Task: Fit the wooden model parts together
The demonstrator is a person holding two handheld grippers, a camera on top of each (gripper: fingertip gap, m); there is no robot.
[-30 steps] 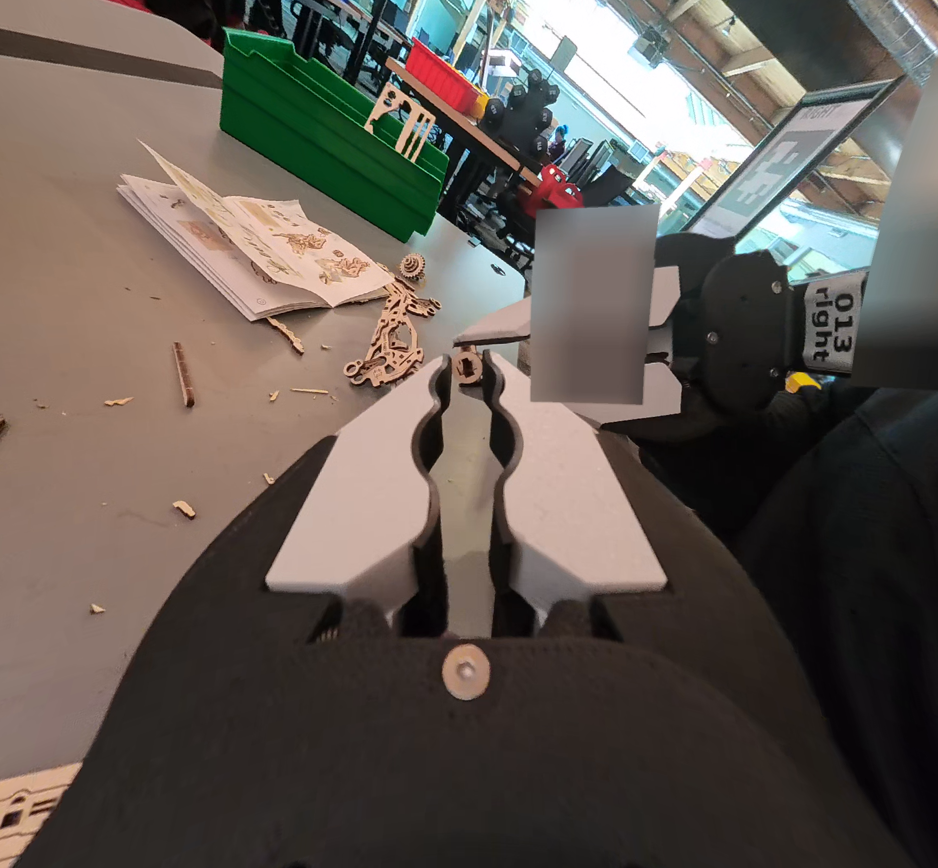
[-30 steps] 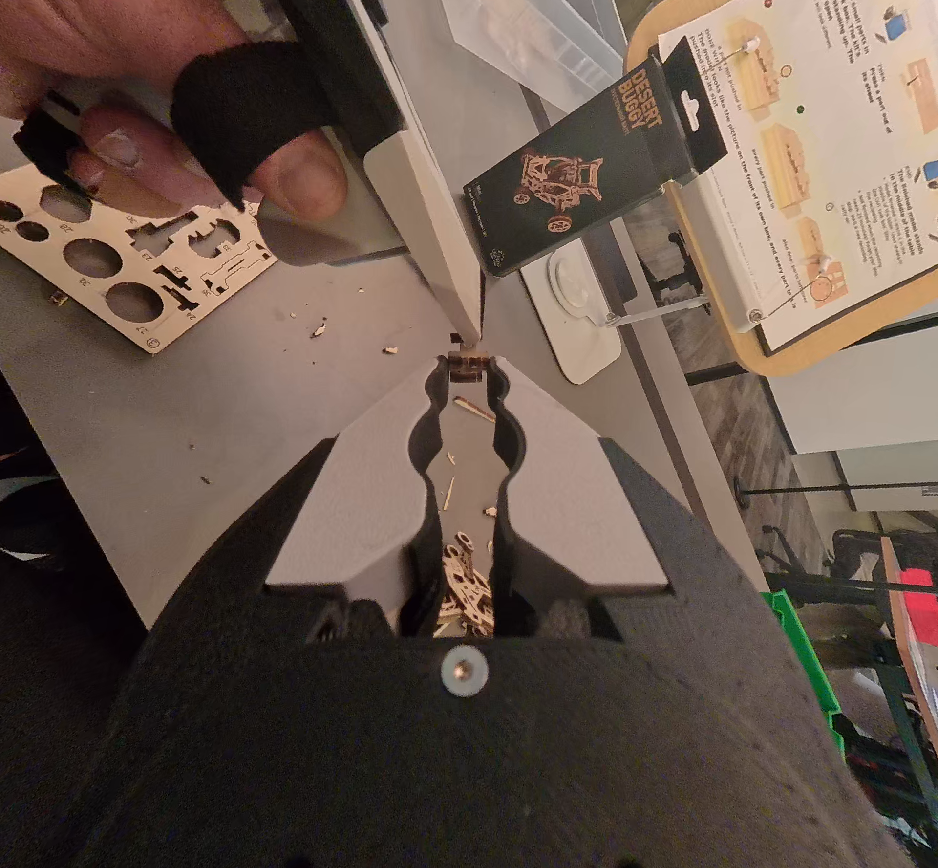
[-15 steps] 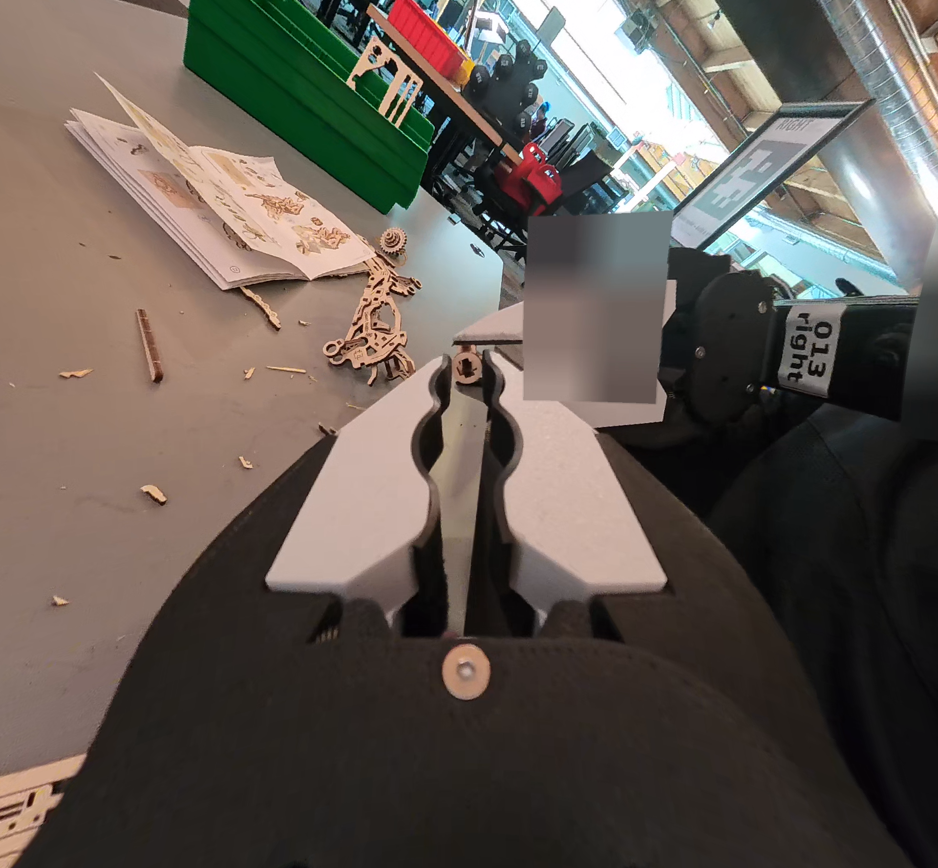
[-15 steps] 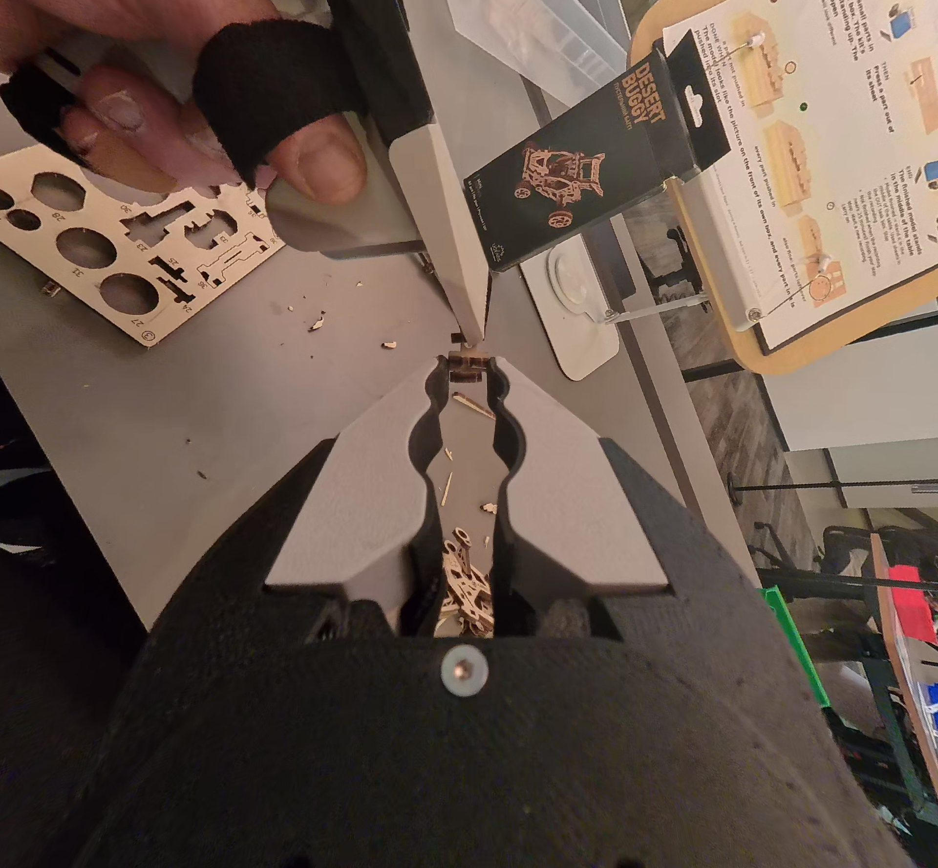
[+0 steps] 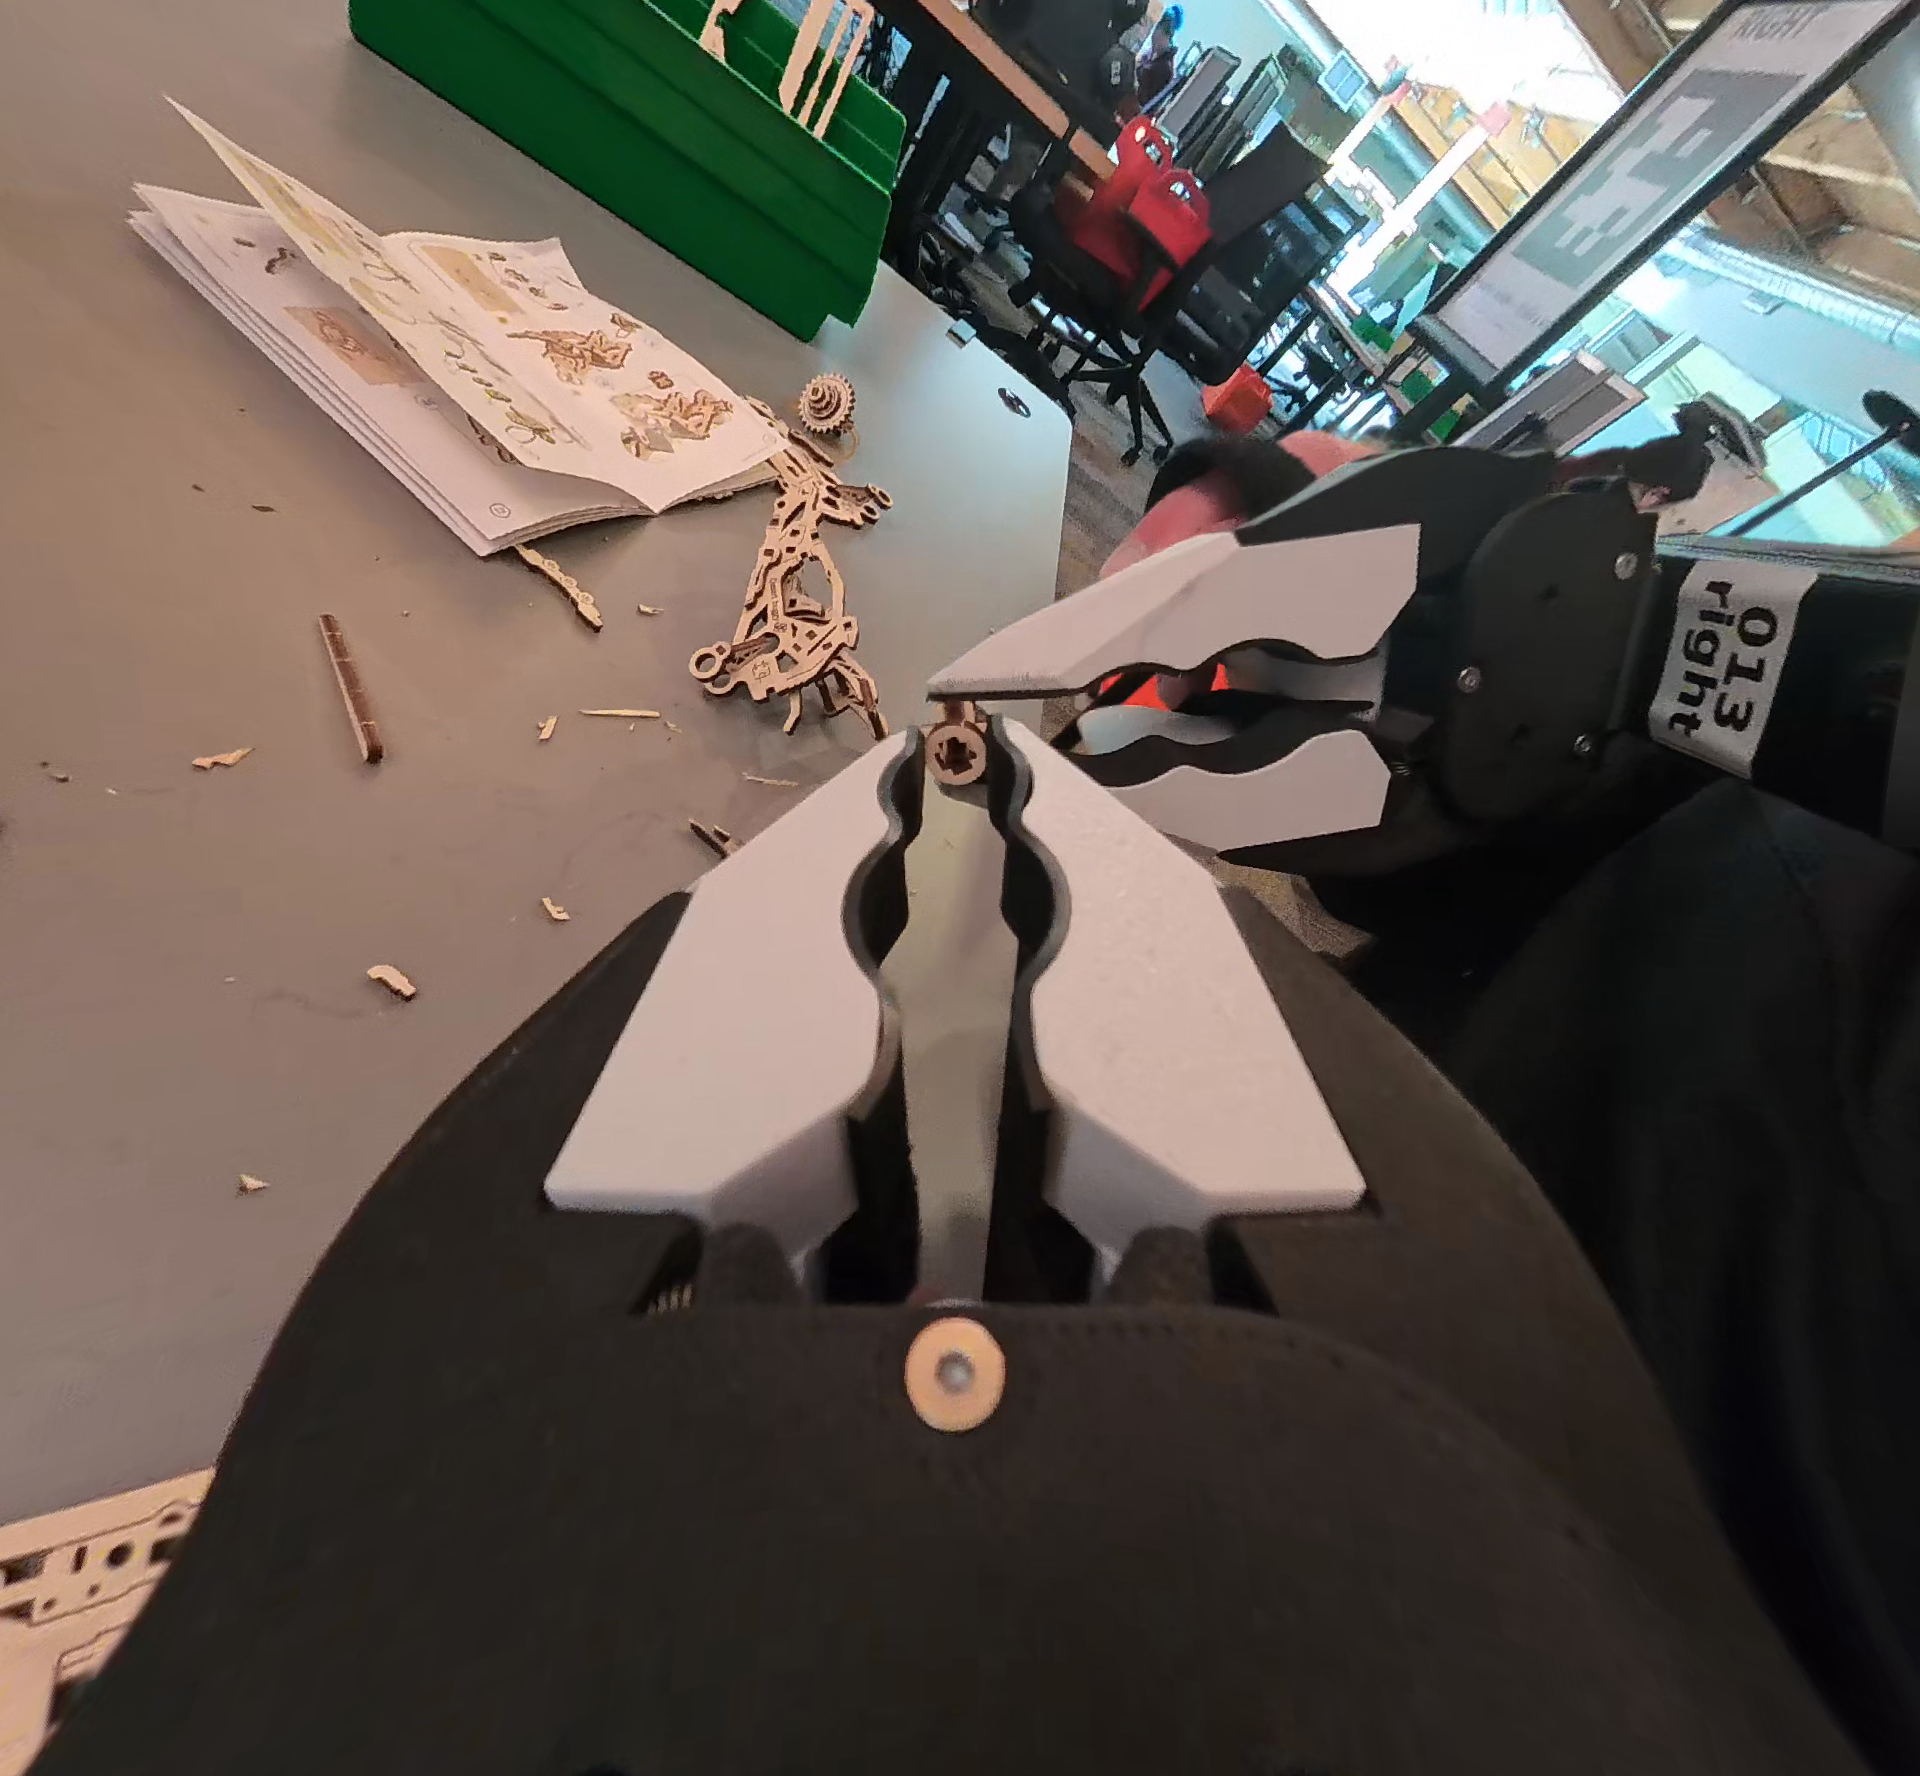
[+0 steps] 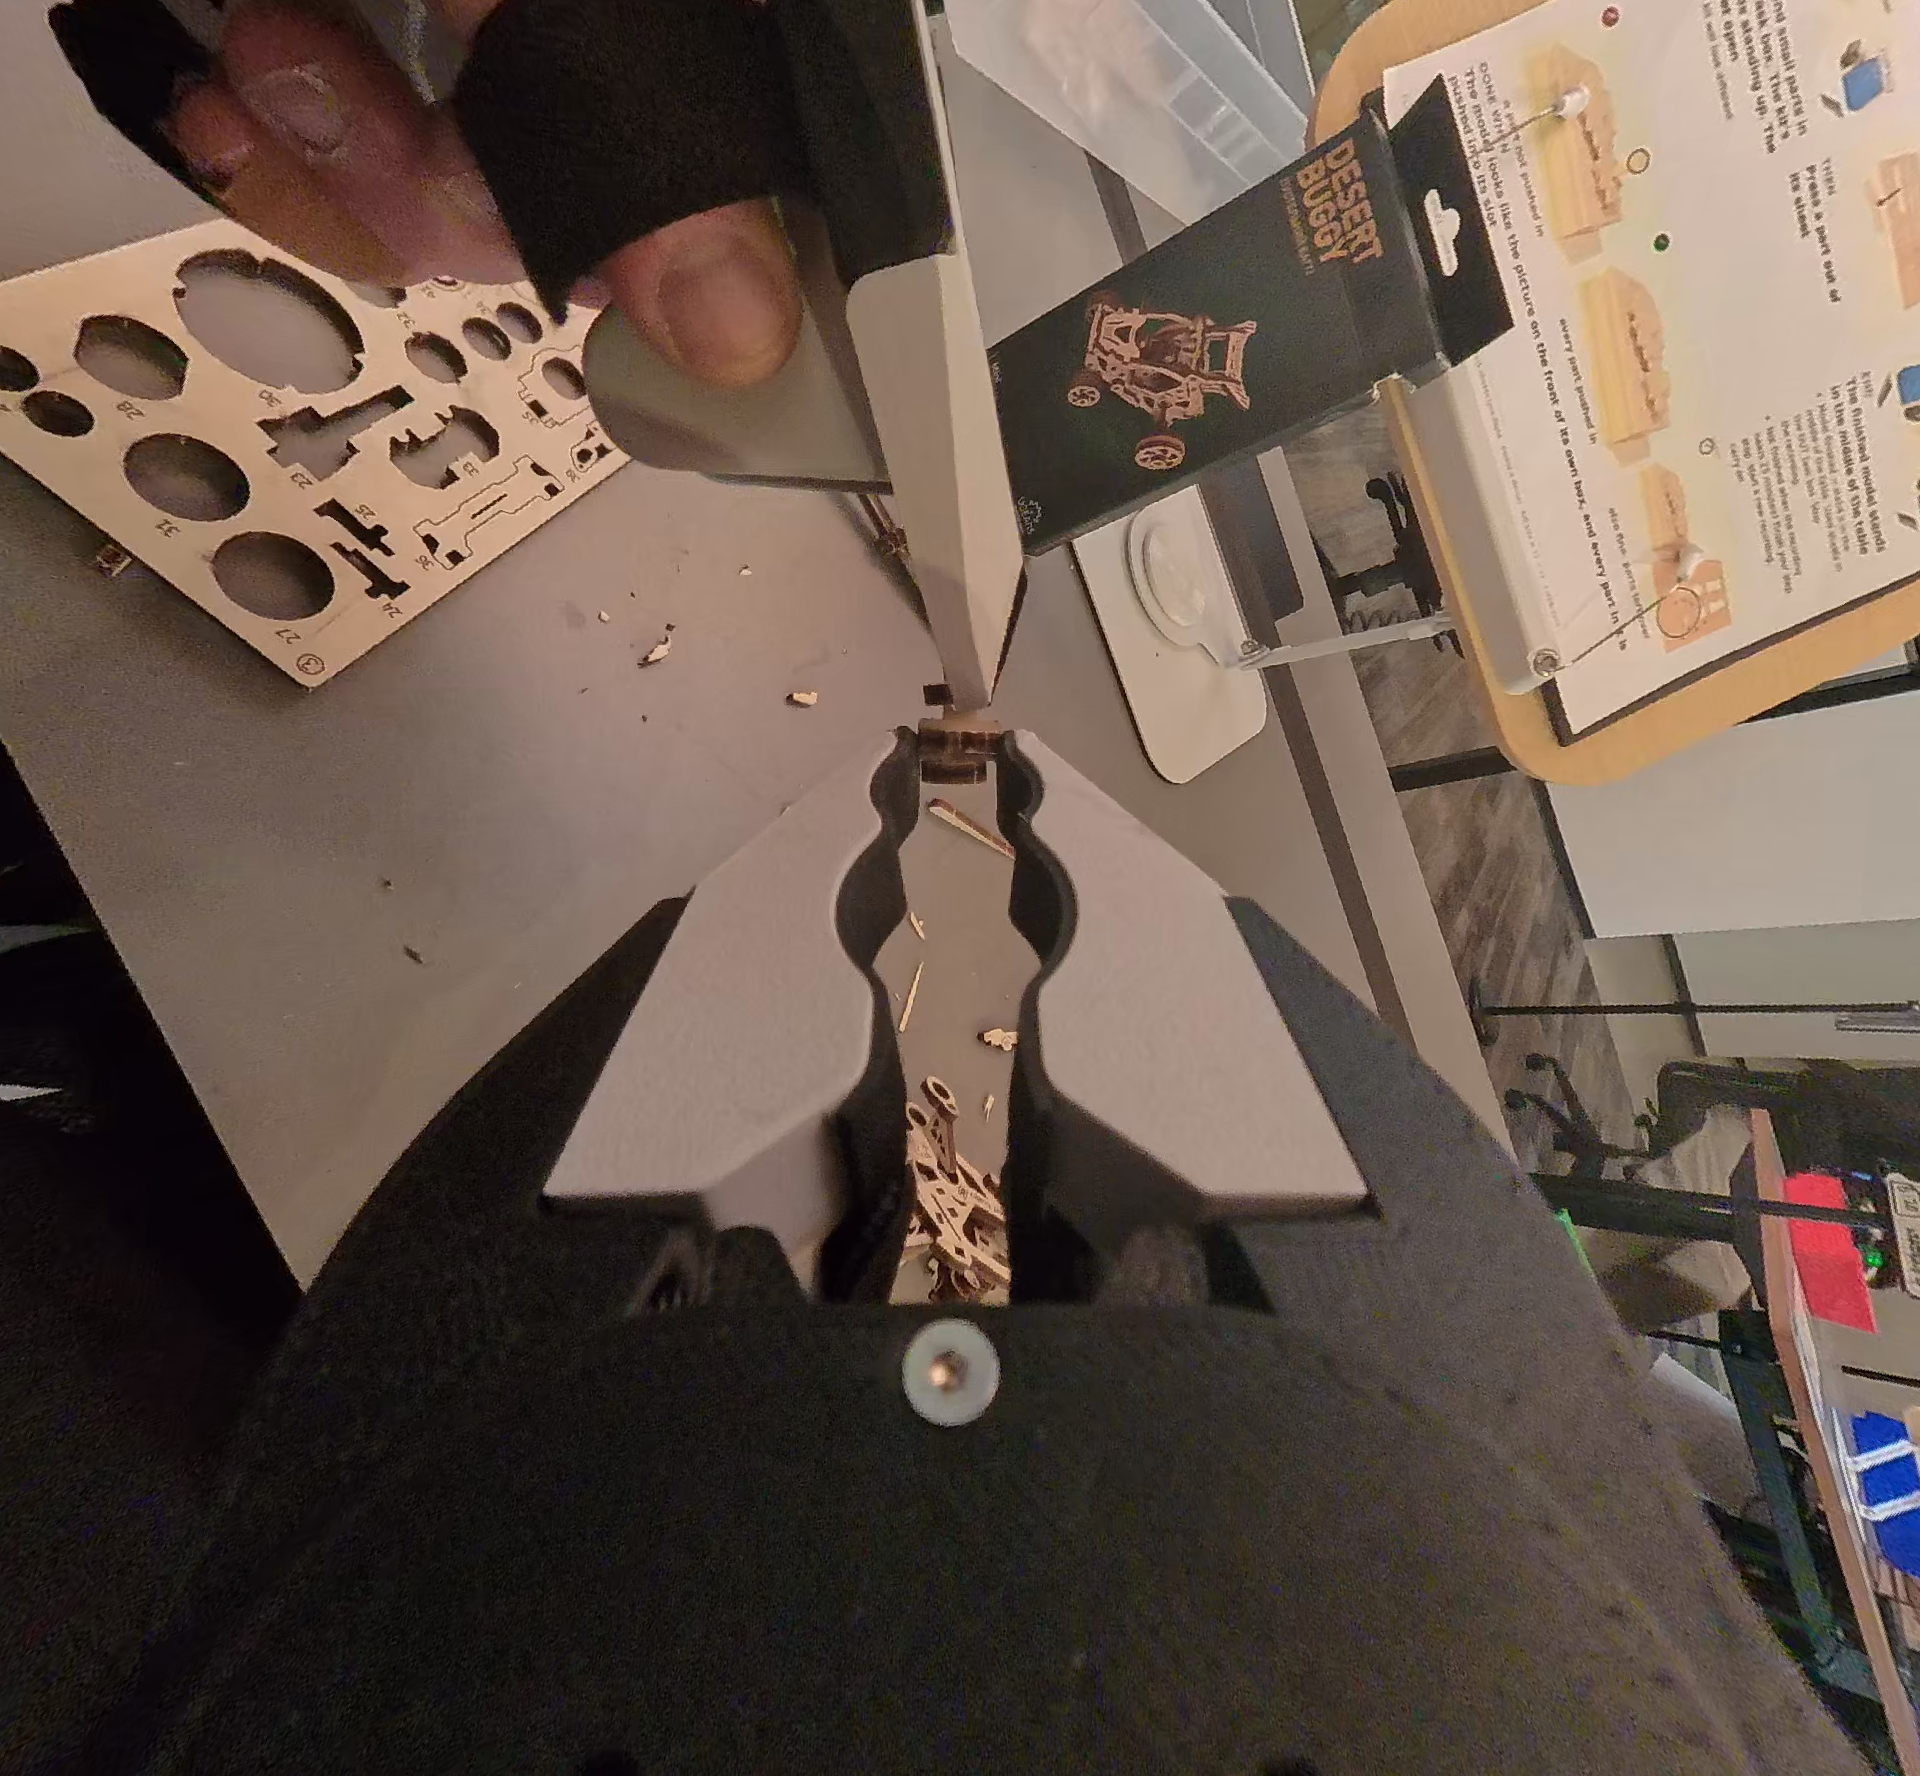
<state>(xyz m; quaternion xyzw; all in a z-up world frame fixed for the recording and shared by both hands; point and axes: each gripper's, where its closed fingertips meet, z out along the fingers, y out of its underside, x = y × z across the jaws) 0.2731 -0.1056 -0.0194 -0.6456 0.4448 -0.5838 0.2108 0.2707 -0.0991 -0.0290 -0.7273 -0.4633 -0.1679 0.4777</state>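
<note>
In the left wrist view my left gripper [image 5: 956, 758] is shut on a small round wooden disc [image 5: 954, 760] with a cross-shaped hole. Both pads press its rim. My right gripper [image 5: 982, 713] comes in from the right, and its upper finger lies just over the disc. In the right wrist view my right gripper [image 6: 956, 752] is shut on a small dark layered wooden part [image 6: 956, 756]. The left gripper [image 6: 971, 682] comes down from above, seen edge-on, with the pale disc [image 6: 961, 716] at its tip touching the layered part. Both are held above the grey table [image 5: 156, 843].
A partly built wooden frame [image 5: 790, 604], a gear [image 5: 828, 401], an open booklet [image 5: 447, 355], a wooden stick [image 5: 350, 687] and a green bin [image 5: 623, 64] lie to the left. A punched wooden sheet [image 6: 291, 438], a black box [image 6: 1247, 344], a clear box [image 6: 1122, 43] and an instruction board [image 6: 1662, 324] show in the right wrist view. Both grippers' tips are close together, under 4 cm apart. From either gripper's tips it is about 20 cm to the wooden stick [image 5: 350, 687]. The right camera catches it too, in the right wrist view [image 6: 972, 833].
Both grippers stay shut on their parts, tip to tip. The left gripper has tilted and shifted, and the hand holding it looms closer in the right wrist view.
</note>
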